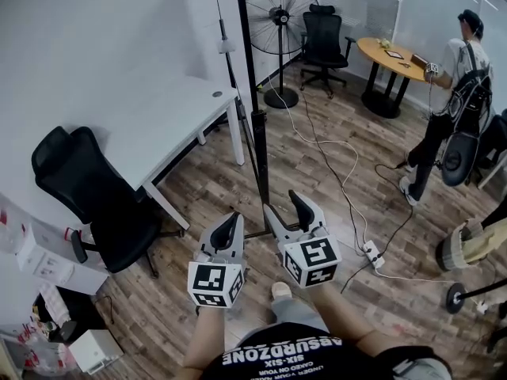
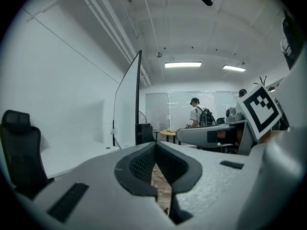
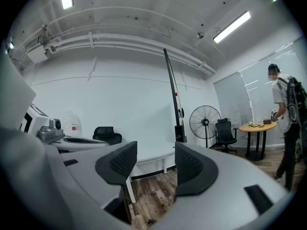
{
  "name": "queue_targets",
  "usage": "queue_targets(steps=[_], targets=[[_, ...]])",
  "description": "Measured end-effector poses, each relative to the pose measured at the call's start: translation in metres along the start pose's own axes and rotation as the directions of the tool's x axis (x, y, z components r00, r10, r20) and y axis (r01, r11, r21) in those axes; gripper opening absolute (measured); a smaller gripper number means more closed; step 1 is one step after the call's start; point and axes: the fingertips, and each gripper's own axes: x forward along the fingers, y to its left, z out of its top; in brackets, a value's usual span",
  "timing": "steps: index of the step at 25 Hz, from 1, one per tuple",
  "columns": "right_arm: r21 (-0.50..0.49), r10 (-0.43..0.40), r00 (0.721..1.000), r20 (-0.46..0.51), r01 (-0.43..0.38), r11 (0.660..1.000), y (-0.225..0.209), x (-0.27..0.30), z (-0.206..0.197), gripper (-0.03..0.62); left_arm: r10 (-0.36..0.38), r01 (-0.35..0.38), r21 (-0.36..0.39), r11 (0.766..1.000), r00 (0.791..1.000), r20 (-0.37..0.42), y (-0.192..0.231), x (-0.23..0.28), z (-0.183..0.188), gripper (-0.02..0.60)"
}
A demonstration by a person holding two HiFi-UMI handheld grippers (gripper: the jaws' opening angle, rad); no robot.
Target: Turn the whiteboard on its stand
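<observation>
The whiteboard [image 1: 247,70] stands edge-on to me in the head view, a thin black line rising from its stand [image 1: 261,145] just ahead of my grippers. In the left gripper view the whiteboard [image 2: 128,104] shows its white face and dark edge ahead and to the left. The whiteboard [image 3: 172,92] is a slanted dark edge in the right gripper view. My left gripper [image 1: 231,218] is shut with nothing in it, its pads meeting [image 2: 156,145]. My right gripper [image 1: 283,204] is open and empty [image 3: 156,152], close to the foot of the stand and not touching it.
A white desk [image 1: 170,125] and a black office chair [image 1: 87,196] are at the left. A floor fan [image 1: 279,22] and another chair [image 1: 323,38] stand behind. Cables and a power strip [image 1: 371,253] lie on the floor at the right. A person [image 1: 451,93] stands by a round table [image 1: 392,58].
</observation>
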Motion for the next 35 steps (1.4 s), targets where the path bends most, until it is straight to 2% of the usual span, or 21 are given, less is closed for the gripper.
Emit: queue_targets(steps=[22,35], targets=[[-0.019,-0.001,1.0,-0.004,0.001,1.0,-0.06,0.098,0.015,0.224,0.03,-0.031,-0.012,0.999,0.998,-0.063,0.035,0.072,-0.016,0.006],[0.001,0.026,0.998,-0.058,-0.026,1.0,-0.087,0.15,-0.005,0.224,0.051,-0.052,-0.012,0.999,0.995,-0.089,0.049,0.116,-0.024,0.006]])
